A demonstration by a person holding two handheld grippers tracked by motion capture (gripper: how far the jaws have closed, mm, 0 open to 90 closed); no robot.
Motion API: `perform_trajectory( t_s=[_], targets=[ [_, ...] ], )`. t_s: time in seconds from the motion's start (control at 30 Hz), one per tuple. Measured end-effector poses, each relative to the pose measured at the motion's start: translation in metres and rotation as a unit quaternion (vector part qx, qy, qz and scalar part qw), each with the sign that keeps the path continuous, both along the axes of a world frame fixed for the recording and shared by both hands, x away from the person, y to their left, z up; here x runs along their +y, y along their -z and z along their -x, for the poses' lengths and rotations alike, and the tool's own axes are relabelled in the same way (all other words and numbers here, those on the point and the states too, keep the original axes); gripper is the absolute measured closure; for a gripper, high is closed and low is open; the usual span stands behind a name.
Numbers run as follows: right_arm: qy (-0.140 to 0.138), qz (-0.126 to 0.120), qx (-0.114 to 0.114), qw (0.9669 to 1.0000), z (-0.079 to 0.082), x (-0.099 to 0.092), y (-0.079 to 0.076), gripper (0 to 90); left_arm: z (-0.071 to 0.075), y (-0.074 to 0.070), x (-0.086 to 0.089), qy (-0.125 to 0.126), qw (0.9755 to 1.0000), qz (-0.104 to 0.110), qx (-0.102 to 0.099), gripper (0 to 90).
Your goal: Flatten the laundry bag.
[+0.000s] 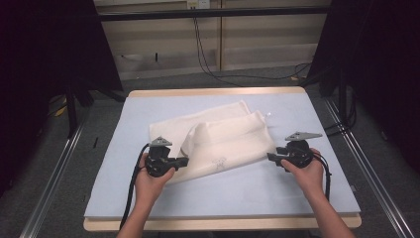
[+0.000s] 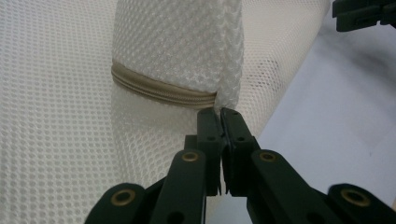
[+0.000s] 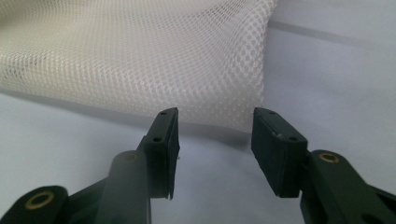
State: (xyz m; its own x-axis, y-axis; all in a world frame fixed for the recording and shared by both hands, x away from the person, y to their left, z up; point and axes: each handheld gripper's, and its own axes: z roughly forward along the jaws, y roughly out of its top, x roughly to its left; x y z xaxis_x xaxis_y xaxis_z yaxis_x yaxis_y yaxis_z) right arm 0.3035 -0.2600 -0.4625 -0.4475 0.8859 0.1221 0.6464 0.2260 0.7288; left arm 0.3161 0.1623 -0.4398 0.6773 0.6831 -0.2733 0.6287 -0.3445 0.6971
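Left gripper view: left claw (image 2: 220,112) pinched on mesh bag (image 2: 177,46) edge by zipper (image 2: 159,88) | right claw (image 3: 215,135) half-wide, empty, facing bag corner | next: likely close on that corner.

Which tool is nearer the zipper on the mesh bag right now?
Left. The left tool is shut on the white mesh bag right beside the end of the zipper. The right tool is open at the bag's opposite edge, just short of the mesh.
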Motion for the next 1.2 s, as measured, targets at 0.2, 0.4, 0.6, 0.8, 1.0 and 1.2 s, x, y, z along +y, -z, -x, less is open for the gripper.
perform_trajectory(
  t_s=[0.2, 0.4, 0.6, 0.8, 1.0, 1.2],
  targets=[
    [-0.001, 0.003, -0.007, 1.0, -0.002, 0.005, -0.002, 51.7, 0.011, 0.003, 0.001, 0.012, 0.9999, 0.003, 0.008, 87.6],
    [0.006, -0.001, -0.017, 0.9998, -0.01, 0.008, -0.008, 49.5, 0.023, 0.007, -0.001, 0.034, 0.9993, 0.0, 0.015, 87.7],
    [0.01, 0.0, -0.021, 0.9997, -0.02, 0.013, -0.014, 47.2, 0.029, 0.012, -0.002, 0.045, 0.9987, 0.0, 0.025, 87.8],
    [0.028, 0.002, -0.023, 0.9993, -0.03, 0.01, -0.014, 47.8, 0.035, 0.014, -0.002, 0.058, 0.9979, -0.007, 0.029, 87.9],
    [0.017, 0.0, -0.025, 0.9996, -0.038, 0.005, -0.005, 81.7, 0.037, 0.016, -0.002, 0.064, 0.9973, -0.011, 0.035, 87.8],
    [0.001, 0.019, -0.03, 0.9994, -0.036, 0.003, -0.002, 87.8, 0.04, 0.018, -0.003, 0.074, 0.9961, -0.018, 0.045, 87.9]
  ],
)
